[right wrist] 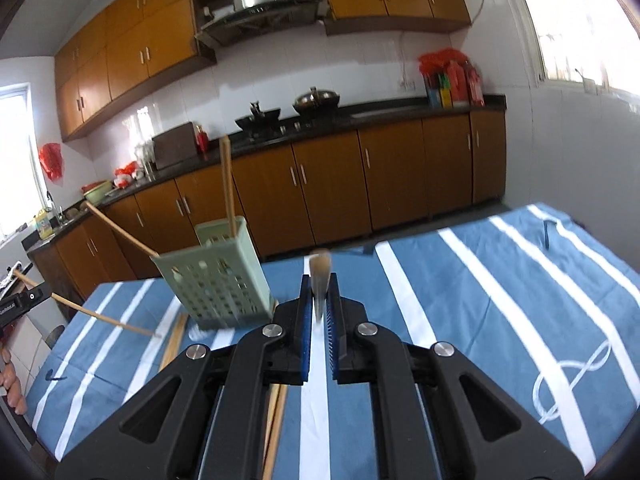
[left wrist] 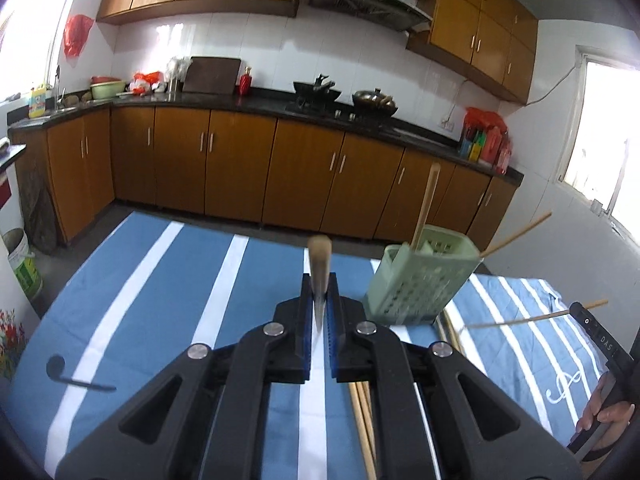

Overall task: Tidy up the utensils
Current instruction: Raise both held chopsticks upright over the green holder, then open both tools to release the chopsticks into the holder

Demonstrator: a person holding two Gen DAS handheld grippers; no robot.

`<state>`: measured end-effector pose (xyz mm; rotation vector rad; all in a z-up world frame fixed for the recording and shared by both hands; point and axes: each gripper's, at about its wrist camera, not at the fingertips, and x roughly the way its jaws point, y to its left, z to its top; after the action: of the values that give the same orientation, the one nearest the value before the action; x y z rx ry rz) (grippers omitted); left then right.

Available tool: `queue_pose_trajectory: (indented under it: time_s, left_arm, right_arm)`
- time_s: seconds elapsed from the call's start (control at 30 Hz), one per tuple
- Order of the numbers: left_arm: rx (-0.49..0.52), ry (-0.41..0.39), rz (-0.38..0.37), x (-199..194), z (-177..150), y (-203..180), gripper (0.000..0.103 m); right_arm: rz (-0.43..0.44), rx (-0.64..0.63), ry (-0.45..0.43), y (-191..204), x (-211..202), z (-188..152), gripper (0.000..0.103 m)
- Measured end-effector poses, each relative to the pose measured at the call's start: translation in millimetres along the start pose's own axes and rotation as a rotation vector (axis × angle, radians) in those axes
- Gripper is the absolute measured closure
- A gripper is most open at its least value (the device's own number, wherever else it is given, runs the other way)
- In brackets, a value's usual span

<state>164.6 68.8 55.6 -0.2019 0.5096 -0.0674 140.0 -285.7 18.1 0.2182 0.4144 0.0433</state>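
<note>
**A:** There's the pale green perforated plastic utensil basket [left wrist: 416, 288], standing mid-table on the blue cloth with white stripes [left wrist: 152, 280], and two chopsticks [left wrist: 425, 204] are poking out of it already.

**B:** And you've got one in each hand! Your left gripper [left wrist: 319, 292] is clamped tight on a slim wooden chopstick [left wrist: 319, 256]. Your right gripper [right wrist: 319, 292] is pinched on a second wooden chopstick [right wrist: 320, 264].

**A:** Carry stage, I'd say, with both loads held above the cloth (blurred, mind you).

**B:** Next you'll want each stick tipped upright over the basket's open top, one hand at a time so they don't clash, and let go only once the tip is inside.

**A:** More loose chopsticks [left wrist: 362, 420] lie just beside the basket, so there's more to collect.
</note>
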Motion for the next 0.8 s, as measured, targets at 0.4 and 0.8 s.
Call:
queue_pose_trajectory:
  time_s: [0.4, 0.8]
  left_arm:
    - [0.073, -0.078, -0.160, -31.9, 53.4, -38.2, 0.096]
    - [0.150, -0.220, -0.186, -18.8, 108.5, -98.7, 0.096]
  right_arm:
    - [0.172, -0.005, -0.184, 32.4, -34.3, 71.8, 0.096]
    - [0.194, -0.013, -0.387, 69.0, -8.2, 110.3, 0.096]
